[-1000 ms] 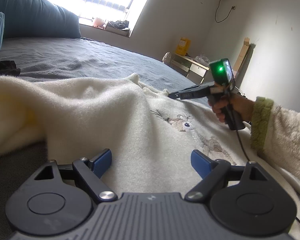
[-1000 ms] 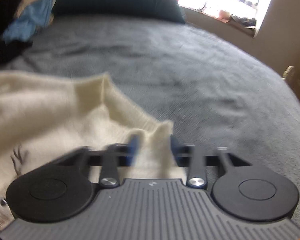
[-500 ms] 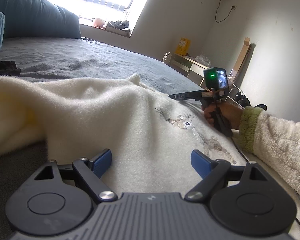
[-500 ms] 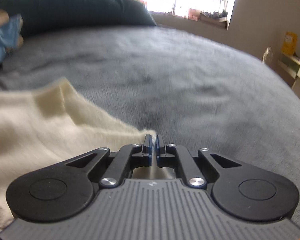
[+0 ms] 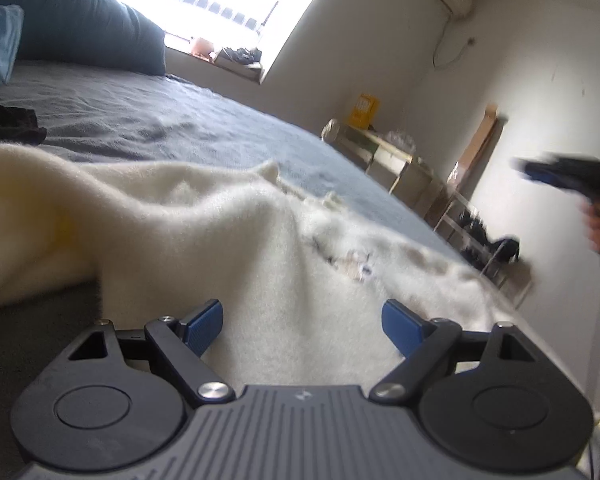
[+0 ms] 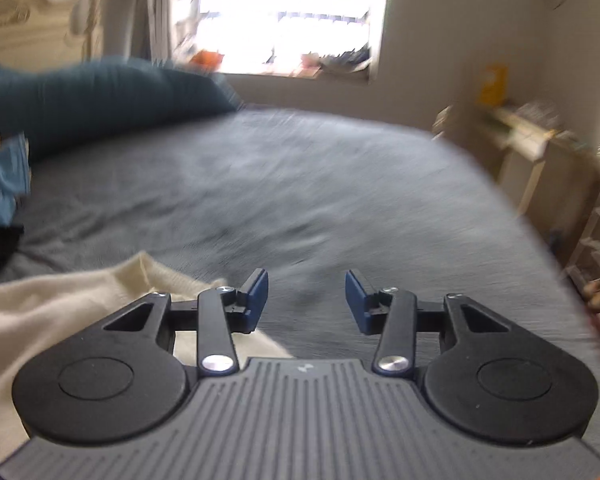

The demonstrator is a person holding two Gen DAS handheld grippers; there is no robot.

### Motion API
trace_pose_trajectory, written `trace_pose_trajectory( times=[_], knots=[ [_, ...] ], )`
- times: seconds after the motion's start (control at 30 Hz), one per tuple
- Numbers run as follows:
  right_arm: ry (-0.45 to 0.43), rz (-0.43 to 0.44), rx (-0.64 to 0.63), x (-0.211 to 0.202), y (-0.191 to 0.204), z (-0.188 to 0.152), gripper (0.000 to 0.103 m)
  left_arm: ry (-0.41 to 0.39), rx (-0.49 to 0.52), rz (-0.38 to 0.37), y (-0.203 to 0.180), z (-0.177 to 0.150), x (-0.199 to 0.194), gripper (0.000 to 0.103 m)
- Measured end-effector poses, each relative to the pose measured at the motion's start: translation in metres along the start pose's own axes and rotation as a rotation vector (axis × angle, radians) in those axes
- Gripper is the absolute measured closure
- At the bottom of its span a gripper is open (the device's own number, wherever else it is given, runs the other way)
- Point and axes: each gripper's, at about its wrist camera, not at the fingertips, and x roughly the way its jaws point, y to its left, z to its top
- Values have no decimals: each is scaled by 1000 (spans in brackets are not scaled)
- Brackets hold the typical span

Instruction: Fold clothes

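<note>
My left gripper hangs low over the cream sweater, its jaws spread wide with fabric showing between the blue pads but nothing pinched. My right gripper also has its jaws apart and empty, above bare grey bed, with the sweater's edge just to the near left of it; in the left wrist view that gripper sits off at the far right, blurred, clear of the cloth. The sweater lies rumpled across the near part of the bed, a soft ridge running up its middle, a small embroidered motif facing up, and a loose point of cloth at its far edge. It is not yet a tidy fold, though I cannot say whether this heap is a half-made fold or cloth waiting to be spread. Whichever it is, I judge the cloth will handle best if each jaw bites a clean edge or corner rather than a thick bunch, both close fully before lifting, and the pull stays even so the fluffy knit does not drag or stretch. No container appears anywhere; far left on the bed only a dark garment and some blue cloth lie loose beside a teal pillow.
</note>
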Motion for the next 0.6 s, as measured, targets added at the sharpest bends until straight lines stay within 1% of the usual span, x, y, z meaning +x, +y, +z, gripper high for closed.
trace_pose_trajectory(
  times=[0.07, 0.13, 0.3, 0.4, 0.5, 0.57, 0.6],
  knots=[
    [2, 9, 18, -31, -7, -16, 61, -20, -38, -16, 1, 4, -8, 15],
    [3, 17, 37, -61, -14, -33, 61, -12, -50, -18, -3, 8, -15, 15],
    [8, 38, 83, -138, -31, -74, 61, 47, 47, 30, -35, 9, -38, 15],
    [10, 51, 111, -184, -41, -99, 62, 77, 44, 53, -47, 0, -59, 15],
    [91, 143, 308, -152, -45, -158, 63, 117, 12, 78, -55, -18, -77, 15],
    [126, 181, 534, -142, -62, -199, 63, 128, -6, 79, -61, -31, -86, 15],
    [129, 198, 673, -141, -76, -220, 62, 131, -19, 72, -65, -38, -88, 15]
  ],
)
